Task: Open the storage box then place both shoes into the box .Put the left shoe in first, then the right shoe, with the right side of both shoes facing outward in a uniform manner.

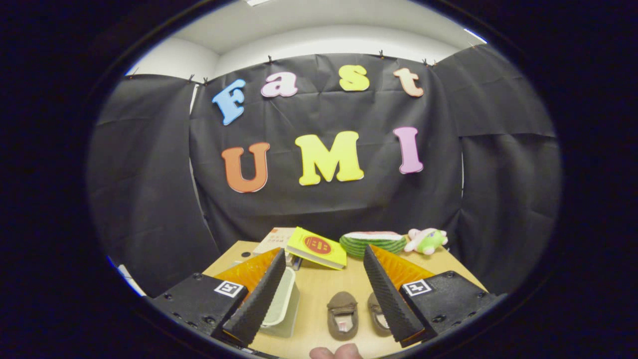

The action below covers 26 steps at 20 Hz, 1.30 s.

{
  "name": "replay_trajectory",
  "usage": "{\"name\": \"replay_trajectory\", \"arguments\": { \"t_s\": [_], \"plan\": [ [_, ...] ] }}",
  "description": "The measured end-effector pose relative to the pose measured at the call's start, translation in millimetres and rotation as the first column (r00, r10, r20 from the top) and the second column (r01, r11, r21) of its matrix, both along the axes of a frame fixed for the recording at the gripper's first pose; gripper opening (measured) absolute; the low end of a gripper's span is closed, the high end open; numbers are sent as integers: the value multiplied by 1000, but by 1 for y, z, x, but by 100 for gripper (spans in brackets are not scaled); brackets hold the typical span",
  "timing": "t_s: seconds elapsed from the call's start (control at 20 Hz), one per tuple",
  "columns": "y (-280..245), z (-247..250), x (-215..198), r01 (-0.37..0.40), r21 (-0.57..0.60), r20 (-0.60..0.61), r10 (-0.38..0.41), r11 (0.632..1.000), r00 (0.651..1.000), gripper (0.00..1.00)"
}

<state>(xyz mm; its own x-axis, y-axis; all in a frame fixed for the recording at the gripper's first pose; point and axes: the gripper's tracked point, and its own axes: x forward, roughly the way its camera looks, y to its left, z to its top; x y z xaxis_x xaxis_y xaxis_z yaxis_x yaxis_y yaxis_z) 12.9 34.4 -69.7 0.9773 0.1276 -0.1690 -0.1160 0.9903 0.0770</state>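
My gripper (324, 267) is held above the wooden table (319, 289), open, with nothing between its fingers. Two small brown shoes lie side by side on the table below the gap. One shoe (343, 314) shows in full between the fingers. The other shoe (377, 313) is half hidden behind the right finger (389, 299). A pale storage box (284, 311) stands to the left of the shoes, partly covered by the left finger (259, 299). Its lid state is unclear from here.
Beyond the fingers, a yellow book (316, 248) leans on a pale book (273, 240). A watermelon-slice toy (374, 243) and a green and pink plush toy (426, 240) lie at the table's far edge. A person's fingertip (335, 352) shows at the near edge.
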Motion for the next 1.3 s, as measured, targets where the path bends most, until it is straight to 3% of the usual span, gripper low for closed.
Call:
{"name": "replay_trajectory", "arguments": {
  "t_s": [0.3,0.55,0.9,1.2,1.3],
  "plan": [
    [48,-65,4,-168,30,-144,170,985,975,98],
    [70,-125,8,-214,152,-302,251,965,919,98],
    [84,-184,22,-229,237,-442,314,944,840,99],
    [95,-224,37,-134,413,-568,370,901,735,95],
    [99,-225,34,-116,458,-576,394,881,716,87]
  ]
}}
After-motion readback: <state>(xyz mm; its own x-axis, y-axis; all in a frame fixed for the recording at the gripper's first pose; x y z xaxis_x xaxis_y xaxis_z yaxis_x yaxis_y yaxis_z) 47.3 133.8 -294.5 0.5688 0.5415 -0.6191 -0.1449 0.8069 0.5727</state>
